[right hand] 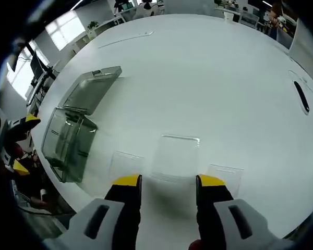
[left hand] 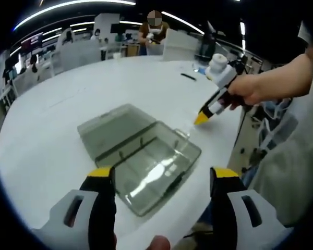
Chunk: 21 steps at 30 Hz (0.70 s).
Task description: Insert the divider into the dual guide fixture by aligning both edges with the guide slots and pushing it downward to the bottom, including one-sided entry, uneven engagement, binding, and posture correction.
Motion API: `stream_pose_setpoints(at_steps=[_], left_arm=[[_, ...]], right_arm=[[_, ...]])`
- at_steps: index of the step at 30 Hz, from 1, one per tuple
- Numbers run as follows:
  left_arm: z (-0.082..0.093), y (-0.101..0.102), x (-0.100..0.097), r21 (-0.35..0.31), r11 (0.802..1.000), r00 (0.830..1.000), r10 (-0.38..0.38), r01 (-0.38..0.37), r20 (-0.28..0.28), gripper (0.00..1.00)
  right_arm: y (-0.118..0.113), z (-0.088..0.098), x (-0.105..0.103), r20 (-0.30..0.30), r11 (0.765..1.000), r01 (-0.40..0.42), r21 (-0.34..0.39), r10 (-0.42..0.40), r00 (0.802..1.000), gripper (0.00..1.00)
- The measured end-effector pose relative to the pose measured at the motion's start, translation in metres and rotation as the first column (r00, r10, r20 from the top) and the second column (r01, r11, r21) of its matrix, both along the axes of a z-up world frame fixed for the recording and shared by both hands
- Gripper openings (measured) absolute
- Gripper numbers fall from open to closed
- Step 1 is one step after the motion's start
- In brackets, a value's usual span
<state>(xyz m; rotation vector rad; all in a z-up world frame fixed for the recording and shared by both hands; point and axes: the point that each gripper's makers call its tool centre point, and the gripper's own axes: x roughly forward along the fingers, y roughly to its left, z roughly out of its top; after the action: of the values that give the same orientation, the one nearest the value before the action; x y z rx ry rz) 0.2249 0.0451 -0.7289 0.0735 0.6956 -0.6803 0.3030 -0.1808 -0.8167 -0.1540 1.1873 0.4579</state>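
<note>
An open clear grey box with slotted inner walls lies on the round white table, its lid folded flat behind it. My left gripper hangs open just over the box's near edge. In the right gripper view the same box sits at the far left. A clear flat divider lies on the table straight ahead of my right gripper, which is open and holds nothing. Two smaller clear plates flank the divider. A hand brings the right gripper close to the box's right corner.
A black pen-like object lies far across the table, also visible as a dark oblong. A person sits at the far side. The table edge runs close to the box. Broad bare tabletop stretches beyond the divider.
</note>
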Motion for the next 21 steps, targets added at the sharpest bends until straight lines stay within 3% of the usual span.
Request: stream_pose_setpoints(at_steps=[21], left_arm=[[0.0027, -0.0081, -0.004, 0.0, 0.998, 0.997, -0.07, 0.07, 0.012, 0.7]], right_arm=[[-0.0026, -0.003, 0.0022, -0.017, 0.996, -0.021, -0.083, 0.019, 1.0, 0.34]])
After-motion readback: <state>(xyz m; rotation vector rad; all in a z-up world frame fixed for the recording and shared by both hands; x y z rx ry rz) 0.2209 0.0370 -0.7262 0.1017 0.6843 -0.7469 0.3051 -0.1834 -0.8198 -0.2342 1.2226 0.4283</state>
